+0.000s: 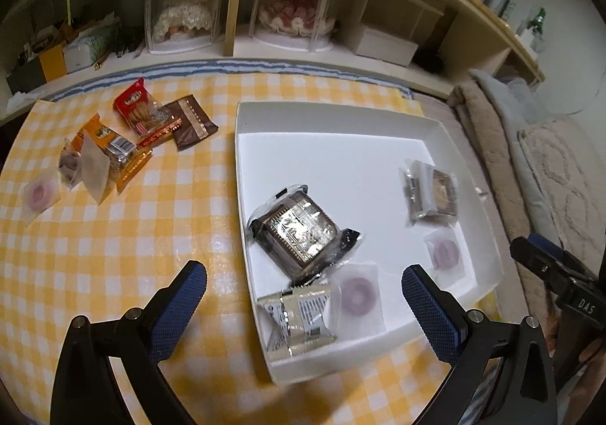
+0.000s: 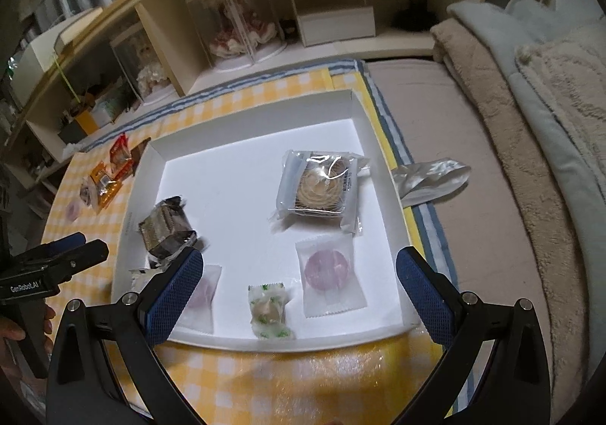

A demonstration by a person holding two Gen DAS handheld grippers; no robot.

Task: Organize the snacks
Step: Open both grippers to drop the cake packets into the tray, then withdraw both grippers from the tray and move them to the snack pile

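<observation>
White box (image 2: 261,129) lies under my spread, empty right gripper (image 2: 299,279); a green-speckled candy (image 2: 269,309) sits between my fingers, near edge.

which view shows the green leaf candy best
Right wrist: the candy lies unobstructed near the tray's front wall. Left wrist shows none of it; I cannot tell why.

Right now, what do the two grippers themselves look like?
Both match: black angular frames with silver pivot bolts and blue textured finger pads. The left gripper carries white "GenRobot.AI" lettering; the right gripper shows "DAS". No cables or sleeves are visible.
</observation>
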